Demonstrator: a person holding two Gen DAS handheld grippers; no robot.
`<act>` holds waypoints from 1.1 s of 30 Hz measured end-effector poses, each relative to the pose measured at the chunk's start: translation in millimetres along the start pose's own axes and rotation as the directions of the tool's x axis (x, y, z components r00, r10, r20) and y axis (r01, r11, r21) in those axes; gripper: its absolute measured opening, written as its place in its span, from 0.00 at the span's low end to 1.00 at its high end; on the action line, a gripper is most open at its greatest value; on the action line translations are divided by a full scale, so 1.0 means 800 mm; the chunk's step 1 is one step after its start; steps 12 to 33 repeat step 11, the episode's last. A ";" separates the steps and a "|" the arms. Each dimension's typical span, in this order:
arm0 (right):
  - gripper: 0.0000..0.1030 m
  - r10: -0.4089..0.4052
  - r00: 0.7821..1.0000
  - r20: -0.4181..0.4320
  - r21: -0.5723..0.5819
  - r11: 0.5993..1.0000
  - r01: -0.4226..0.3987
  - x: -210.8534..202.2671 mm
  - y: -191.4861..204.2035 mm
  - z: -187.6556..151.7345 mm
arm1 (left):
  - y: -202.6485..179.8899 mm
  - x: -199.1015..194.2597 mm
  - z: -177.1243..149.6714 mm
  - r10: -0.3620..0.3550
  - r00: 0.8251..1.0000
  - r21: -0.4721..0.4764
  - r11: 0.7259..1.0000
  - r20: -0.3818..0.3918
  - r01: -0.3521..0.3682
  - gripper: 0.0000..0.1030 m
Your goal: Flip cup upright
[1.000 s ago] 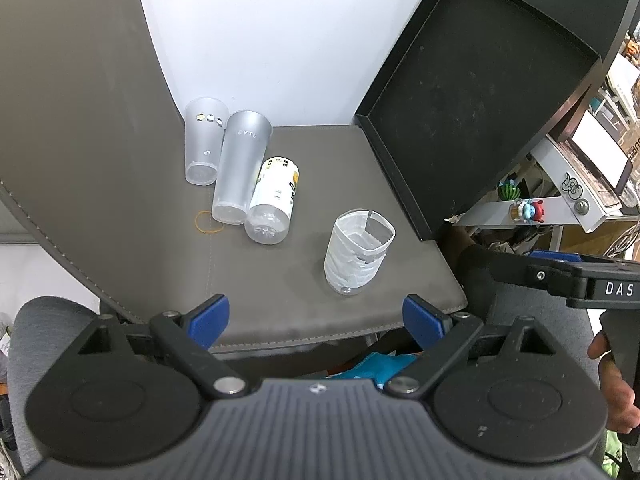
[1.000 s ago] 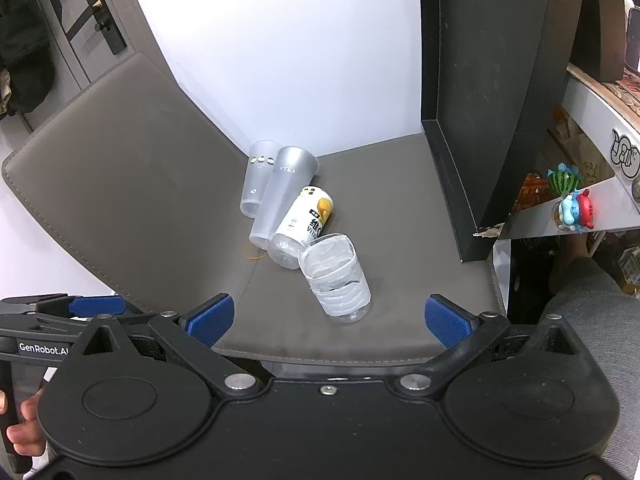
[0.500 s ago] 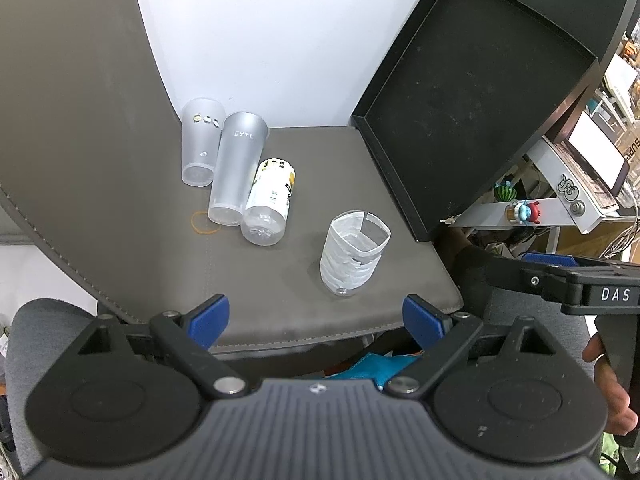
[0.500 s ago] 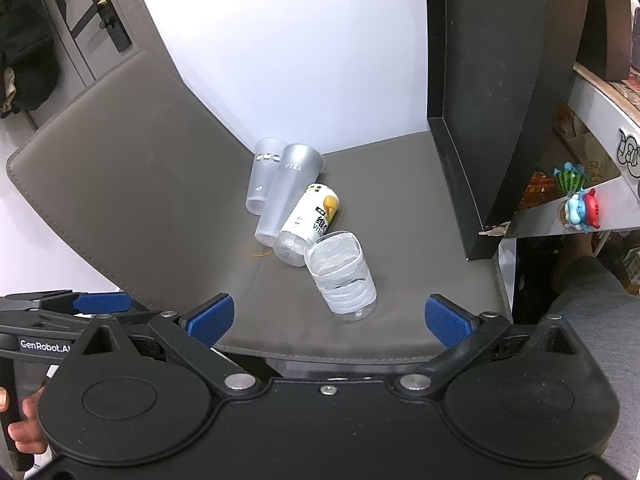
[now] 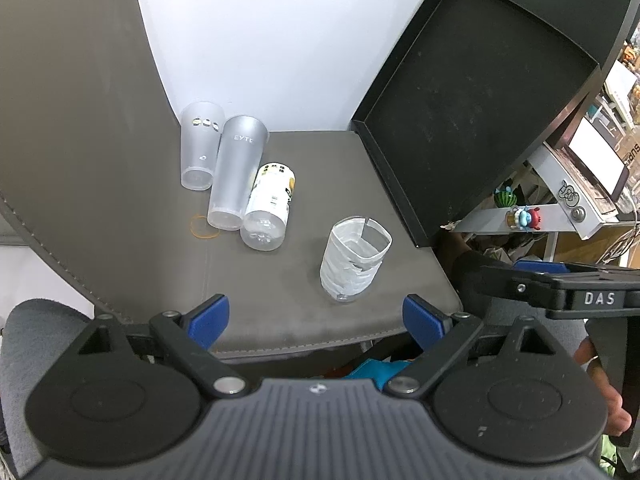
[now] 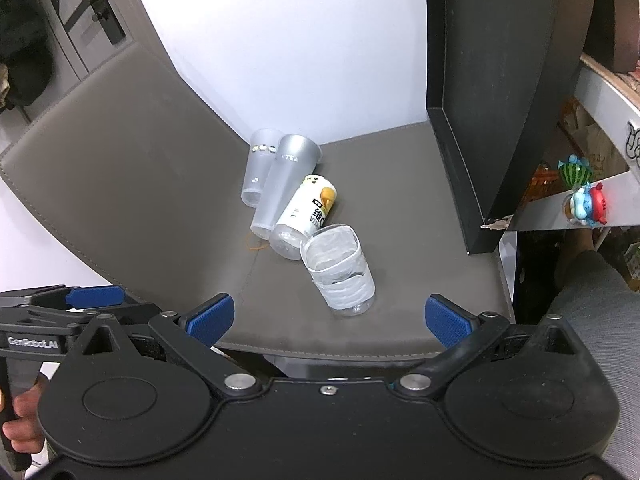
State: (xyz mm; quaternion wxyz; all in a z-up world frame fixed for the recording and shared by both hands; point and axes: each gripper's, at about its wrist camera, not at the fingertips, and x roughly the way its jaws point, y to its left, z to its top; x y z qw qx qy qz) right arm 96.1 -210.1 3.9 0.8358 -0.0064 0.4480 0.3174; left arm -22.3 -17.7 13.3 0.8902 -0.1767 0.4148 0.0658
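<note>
Tape-wrapped clear cup [image 5: 354,258] stands upright near the front edge of the grey seat [image 5: 304,168], mouth up, nothing visible inside. Behind it, a frosted cup [image 5: 198,146], a second frosted cup [image 5: 236,178] and a labelled bottle [image 5: 269,208] are grouped side by side; contents cannot be told. Rubber band [image 5: 204,228] lies beside them. Left gripper [image 5: 316,318] and right gripper [image 6: 328,316] hover short of the seat, fingers spread wide, holding nothing.
</note>
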 end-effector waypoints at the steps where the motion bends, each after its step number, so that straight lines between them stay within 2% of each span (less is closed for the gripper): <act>1: 1.00 -0.002 1.000 -0.005 0.000 1.000 0.002 0.003 0.000 0.000 | 0.001 0.001 0.001 0.000 1.000 -0.002 1.000 0.000 0.000 0.90; 11: 1.00 -0.017 1.000 -0.018 -0.008 1.000 0.017 0.008 0.006 0.009 | 0.012 0.004 0.012 -0.022 1.000 0.004 1.000 0.010 0.022 0.90; 33: 1.00 -0.017 1.000 -0.018 -0.008 1.000 0.017 0.008 0.006 0.009 | 0.012 0.004 0.012 -0.022 1.000 0.004 1.000 0.010 0.022 0.90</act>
